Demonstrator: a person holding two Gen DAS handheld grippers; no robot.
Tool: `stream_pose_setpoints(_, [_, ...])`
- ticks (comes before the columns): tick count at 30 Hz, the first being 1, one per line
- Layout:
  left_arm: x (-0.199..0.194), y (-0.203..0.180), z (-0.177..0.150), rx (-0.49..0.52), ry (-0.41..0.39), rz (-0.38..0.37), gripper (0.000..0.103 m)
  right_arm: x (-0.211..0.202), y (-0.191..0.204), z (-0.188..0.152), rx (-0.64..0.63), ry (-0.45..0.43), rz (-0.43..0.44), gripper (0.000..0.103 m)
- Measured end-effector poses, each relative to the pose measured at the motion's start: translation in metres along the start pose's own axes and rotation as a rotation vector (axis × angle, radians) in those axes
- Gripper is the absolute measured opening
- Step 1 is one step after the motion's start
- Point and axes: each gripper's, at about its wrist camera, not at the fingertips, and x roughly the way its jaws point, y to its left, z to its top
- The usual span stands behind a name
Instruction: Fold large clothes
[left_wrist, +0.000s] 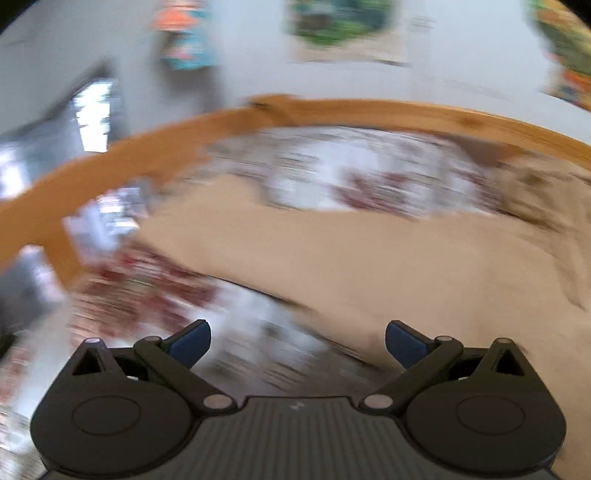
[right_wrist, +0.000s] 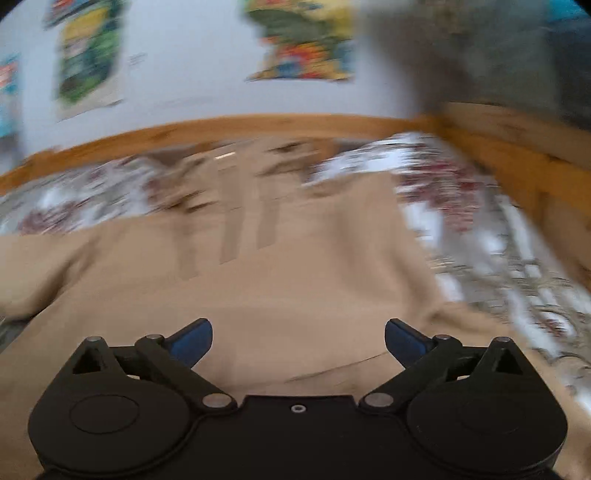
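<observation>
A large beige garment (right_wrist: 280, 280) lies spread on a bed with a white and dark red floral cover (right_wrist: 480, 236). In the left wrist view the garment (left_wrist: 369, 251) fills the middle and right, one long part reaching left across the floral cover (left_wrist: 155, 291). My left gripper (left_wrist: 297, 343) is open and empty, over the garment's near left edge. My right gripper (right_wrist: 298, 343) is open and empty, above the garment's body. Both views are motion-blurred.
A wooden bed frame (left_wrist: 332, 110) curves along the far side and also shows in the right wrist view (right_wrist: 517, 158), at the back and right. Colourful posters (right_wrist: 303, 40) hang on the pale wall behind.
</observation>
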Motion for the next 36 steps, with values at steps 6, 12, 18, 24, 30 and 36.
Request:
stream_pose_setpoints(6, [0.042,0.057,0.040,-0.137,-0.014,0.162,0.094,-0.015,0.024,-0.015,-0.003,0.001,0.094,0.102])
stream_pose_setpoints(12, [0.083,0.084,0.059,-0.327,0.061,0.104,0.033,-0.003,0.028,-0.020,-0.005,0.035,0.088,0.102])
stream_pose_setpoints(18, [0.072,0.056,0.060,-0.232,0.003,0.178,0.000,-0.001,0.018,-0.020,0.016,0.026,0.069,0.102])
stream_pose_setpoints(24, [-0.016,0.013,0.074,-0.106,-0.229,0.061,0.000,-0.009,0.011,-0.009,0.034,-0.033,0.063,0.102])
stream_pose_setpoints(30, [-0.111,-0.059,0.080,-0.021,-0.378,-0.274,0.000,-0.020,-0.006,0.001,0.065,-0.093,0.048,0.102])
stream_pose_setpoints(36, [-0.134,-0.152,0.063,0.106,-0.289,-0.600,0.000,-0.025,-0.041,0.001,0.111,-0.121,-0.043,0.102])
